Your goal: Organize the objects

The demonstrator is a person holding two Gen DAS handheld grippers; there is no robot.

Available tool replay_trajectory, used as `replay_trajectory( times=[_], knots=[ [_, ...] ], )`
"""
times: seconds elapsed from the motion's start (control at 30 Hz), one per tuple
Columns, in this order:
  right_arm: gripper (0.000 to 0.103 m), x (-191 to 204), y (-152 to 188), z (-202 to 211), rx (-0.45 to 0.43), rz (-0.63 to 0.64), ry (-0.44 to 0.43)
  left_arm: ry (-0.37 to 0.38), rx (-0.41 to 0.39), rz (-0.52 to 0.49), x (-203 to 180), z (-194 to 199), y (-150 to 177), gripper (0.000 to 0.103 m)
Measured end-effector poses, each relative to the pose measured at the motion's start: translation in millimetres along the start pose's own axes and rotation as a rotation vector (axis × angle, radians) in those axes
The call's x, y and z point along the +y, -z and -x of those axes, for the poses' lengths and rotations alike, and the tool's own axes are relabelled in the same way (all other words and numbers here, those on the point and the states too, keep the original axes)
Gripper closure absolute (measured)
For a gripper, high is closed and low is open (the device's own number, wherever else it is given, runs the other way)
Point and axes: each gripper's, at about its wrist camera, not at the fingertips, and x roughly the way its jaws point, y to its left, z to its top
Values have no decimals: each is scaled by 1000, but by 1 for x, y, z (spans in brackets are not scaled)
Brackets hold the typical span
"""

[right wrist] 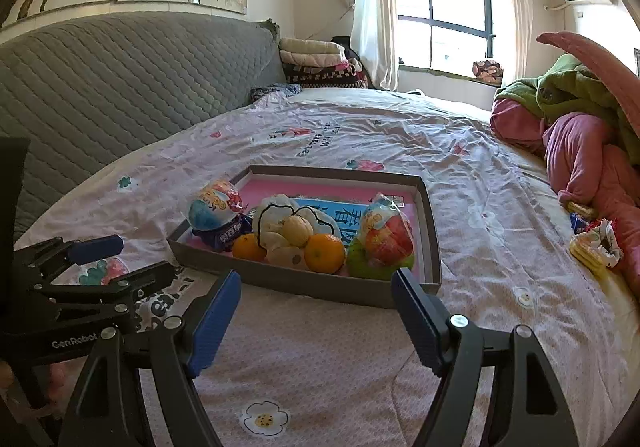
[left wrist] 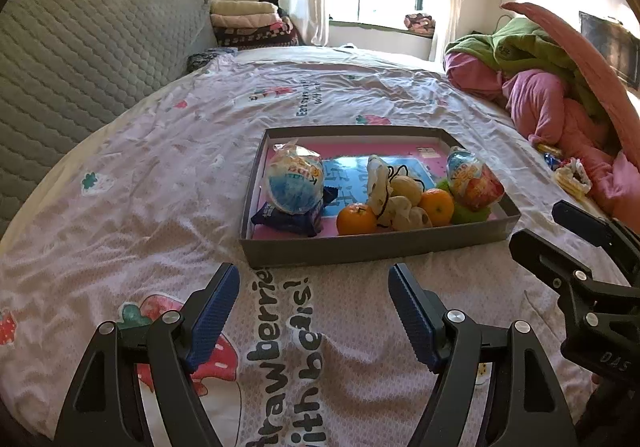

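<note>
A shallow grey box (left wrist: 360, 249) (right wrist: 304, 283) with a pink floor lies on the bed. In it are two oranges (left wrist: 354, 219) (right wrist: 324, 253), a blue-white snack bag (left wrist: 294, 181) (right wrist: 214, 207) on a dark wrapper (left wrist: 286, 221), a red-orange snack bag (left wrist: 474, 179) (right wrist: 386, 231) on a green fruit (left wrist: 470, 213), and a cream soft toy (left wrist: 394, 199) (right wrist: 288, 231). My left gripper (left wrist: 314, 287) is open and empty just before the box's near wall. My right gripper (right wrist: 316, 293) is open and empty at the box's near right corner. The right gripper also shows in the left wrist view (left wrist: 560, 231).
A pink strawberry-print sheet (left wrist: 160, 175) covers the bed. A grey quilted headboard (left wrist: 80, 55) stands at left. A heap of pink and green clothes (left wrist: 560, 95) (right wrist: 580, 135) lies at right, with small loose items (left wrist: 570, 175) (right wrist: 596, 243) beside it. Folded blankets (right wrist: 316, 63) sit by the window.
</note>
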Motion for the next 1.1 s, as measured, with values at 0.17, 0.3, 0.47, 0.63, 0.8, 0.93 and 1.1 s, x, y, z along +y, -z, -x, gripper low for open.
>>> replay_trajectory(
  times=[0.17, 0.3, 0.47, 0.63, 0.8, 0.93, 1.1],
  knots=[
    [26, -1, 4, 5, -27, -31, -26, -6, -9, 0, 0, 2, 3, 25],
    [26, 2, 9, 2, -8, -22, -21, -5, -11, 2, 0, 2, 7, 25],
    [26, 4, 15, 1, 0, -17, -23, -20, 1, -7, -4, -4, 16, 25],
    [26, 3, 20, -4, 13, -19, -26, -34, 10, -9, -4, -11, 22, 25],
    [26, 0, 27, -7, -2, -19, -11, -12, 2, -3, -3, -14, 24, 25],
    [26, -3, 32, -10, -10, -32, -5, 1, -6, -10, -5, -16, 26, 25],
    [26, -7, 39, -15, 1, -48, 0, 24, -15, -8, -6, -18, 30, 25]
  ],
)
